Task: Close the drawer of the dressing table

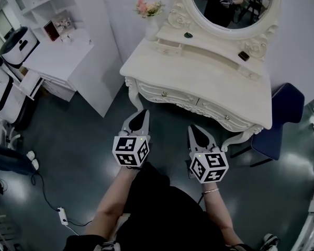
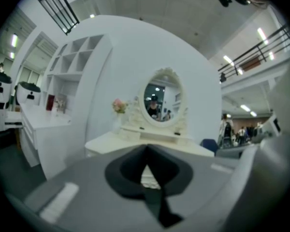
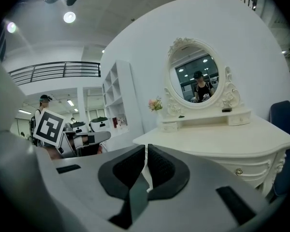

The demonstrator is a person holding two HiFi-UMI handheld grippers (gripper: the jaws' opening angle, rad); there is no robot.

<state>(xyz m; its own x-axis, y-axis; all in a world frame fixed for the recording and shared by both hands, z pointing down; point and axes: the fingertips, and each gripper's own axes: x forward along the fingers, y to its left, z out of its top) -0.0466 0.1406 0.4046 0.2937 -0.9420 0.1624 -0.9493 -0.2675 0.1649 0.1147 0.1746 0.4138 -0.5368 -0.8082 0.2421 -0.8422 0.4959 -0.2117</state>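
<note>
Standing in front of the dressing table (image 1: 199,75), you hold both grippers near its front edge, and neither one touches it. Your left gripper (image 1: 138,118) has its jaws pressed together with nothing in them. Your right gripper (image 1: 199,133) has its jaws together too, and it holds nothing. The small drawer (image 1: 168,48) on the raised shelf, under the left side of the round mirror (image 1: 230,4), sticks out a little. Pink flowers (image 1: 149,7) stand just behind it. A blue chair (image 1: 282,119) sits at the table's right end.
</note>
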